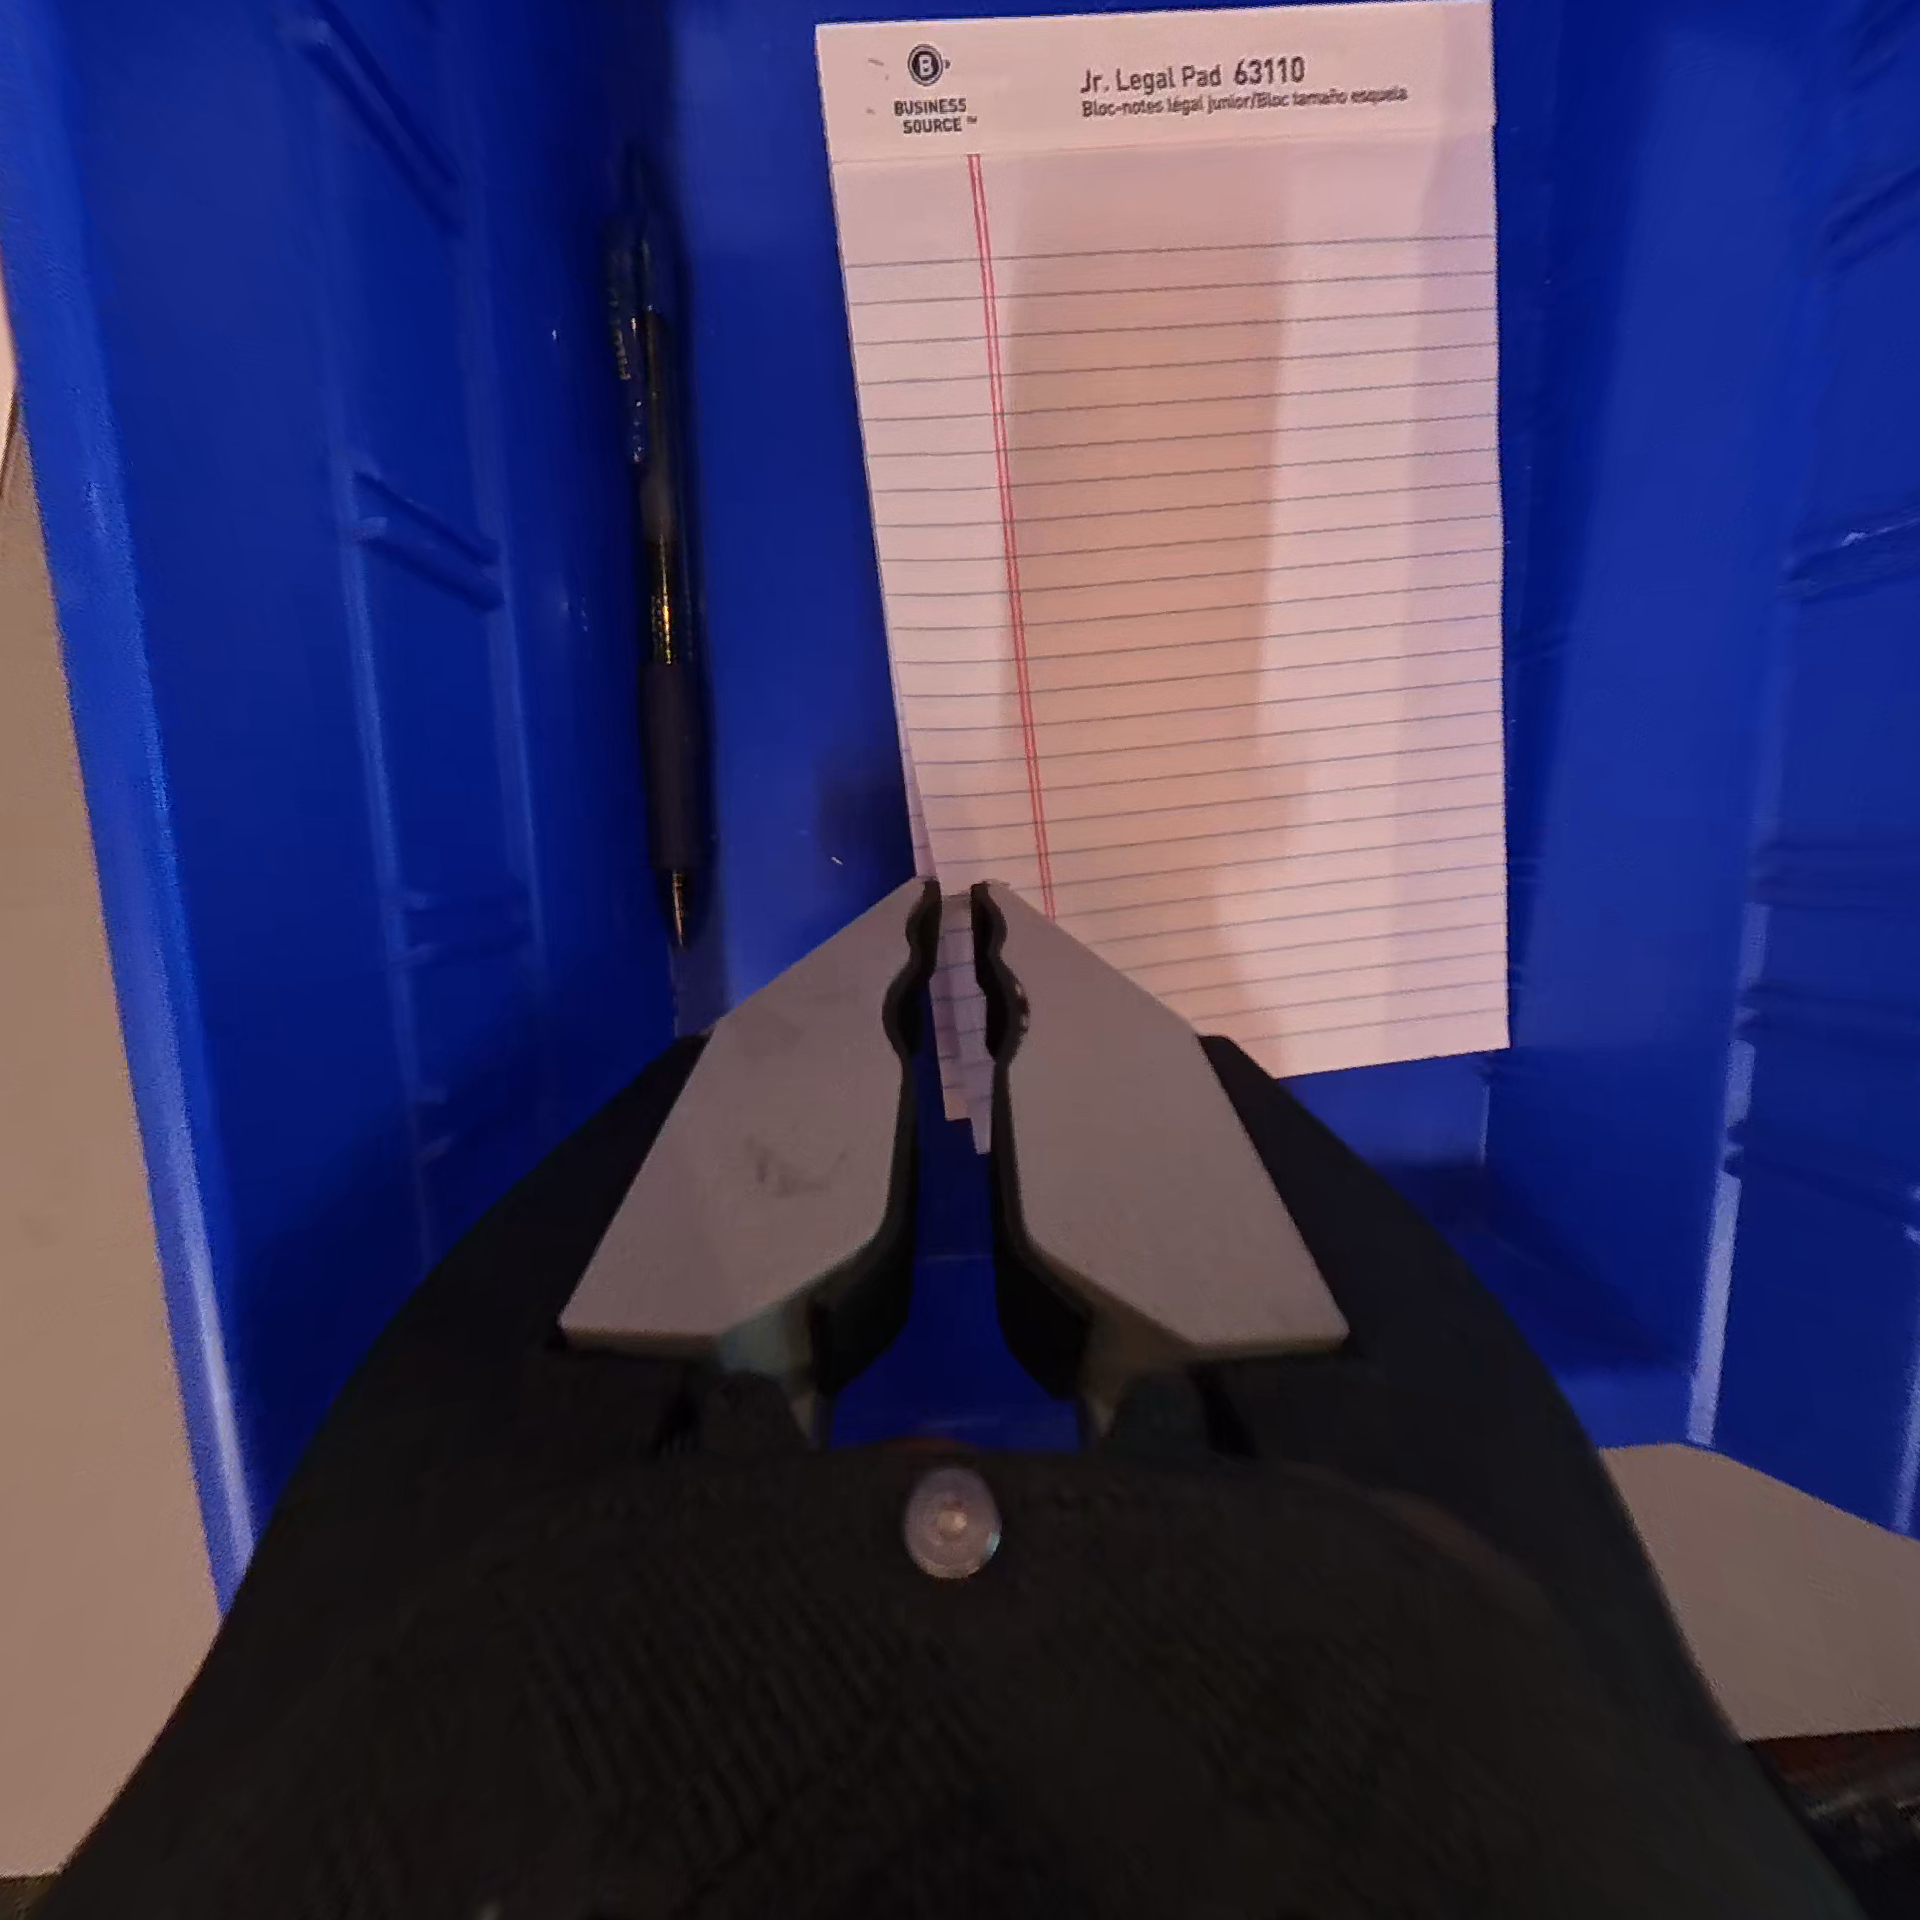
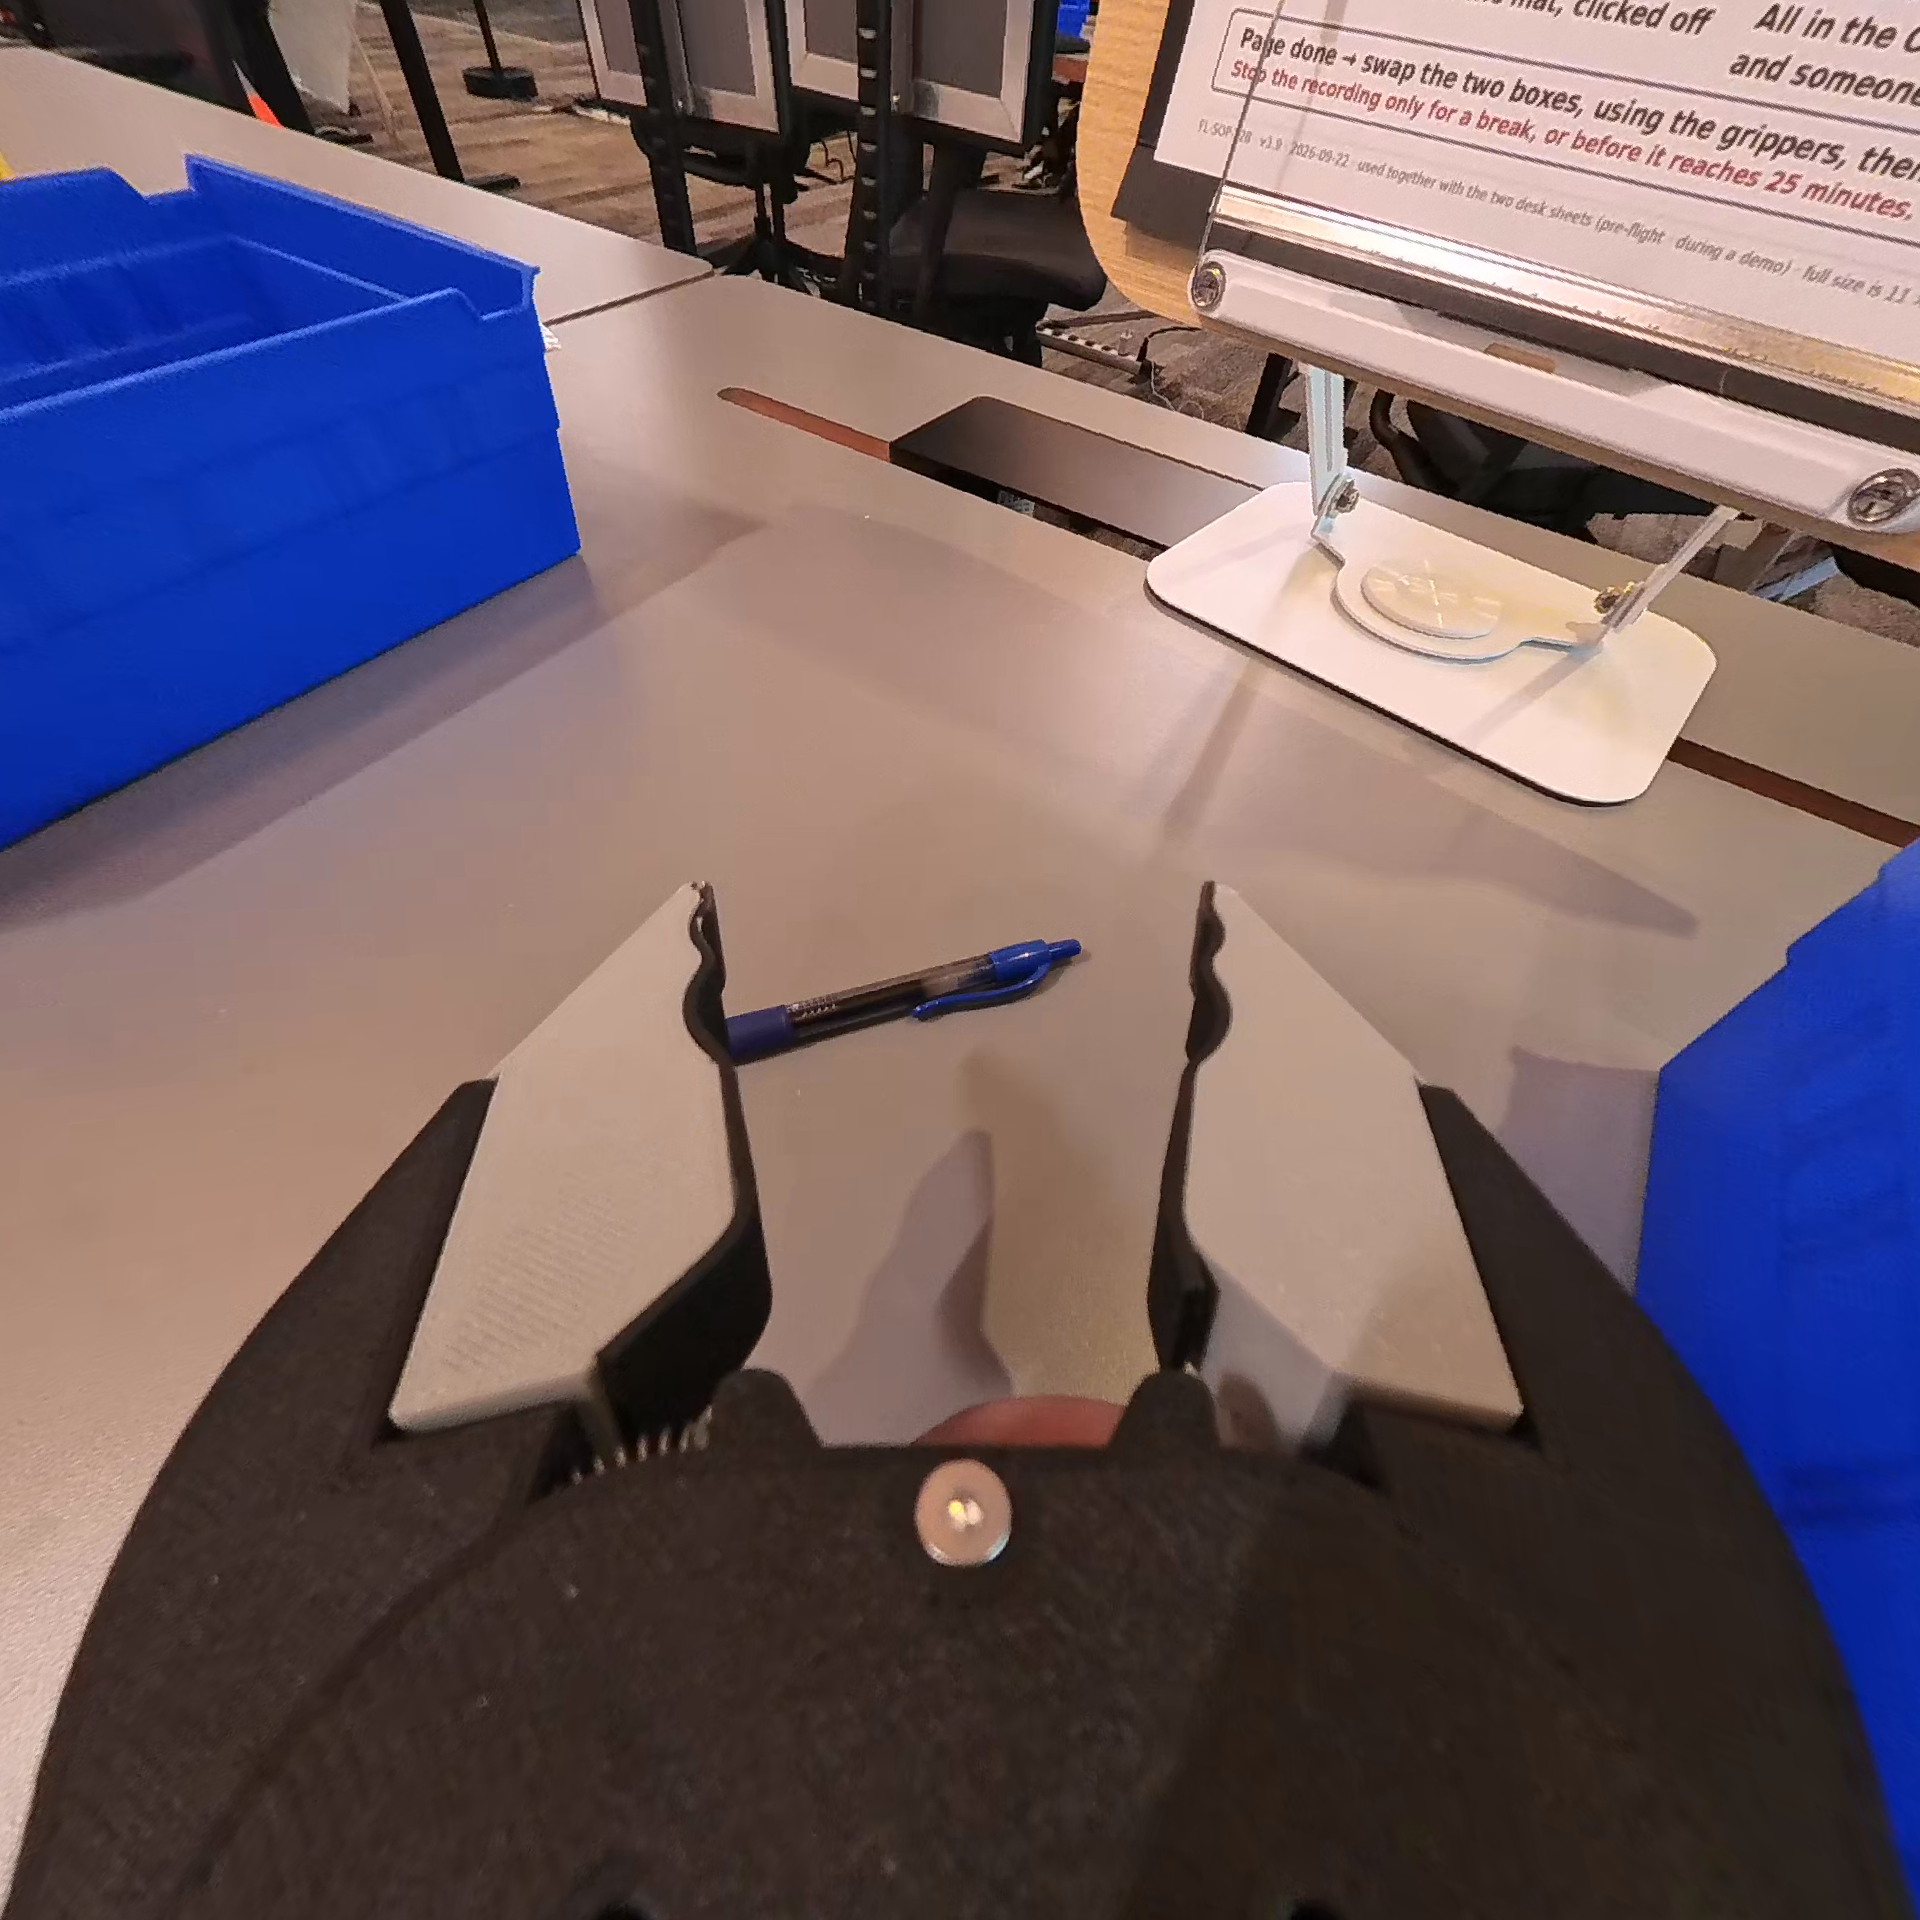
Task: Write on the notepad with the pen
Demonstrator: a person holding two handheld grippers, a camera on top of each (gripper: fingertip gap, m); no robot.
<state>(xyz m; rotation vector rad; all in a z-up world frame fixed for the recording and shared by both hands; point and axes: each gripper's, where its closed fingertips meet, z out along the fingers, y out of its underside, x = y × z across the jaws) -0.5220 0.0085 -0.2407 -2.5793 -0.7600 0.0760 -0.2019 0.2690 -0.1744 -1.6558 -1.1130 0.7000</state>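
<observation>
notepad [image 1: 1226, 623] flat in blue bin [image 1: 416, 727], near-left corner pinched by nearly closed left gripper [image 1: 956, 896] fingers; light, floppy sheets | second pen [image 1: 660, 582] left of it | pen [image 2: 902, 1000] on worktop [image 2: 935, 727] ahead of wide-open, empty right gripper [image 2: 954, 902]; slim, slick, likely rolls; grip mid-barrel

The notepad [image 1: 1174, 582] — white, ruled, with a red margin line — lies flat just ahead of the left gripper [image 1: 956, 891], its lower-left page corners between the nearly closed fingers. A blue pen [image 2: 902, 1000] lies flat on its side between the right gripper's [image 2: 954, 902] spread fingertips, one end hidden behind the left finger.
</observation>
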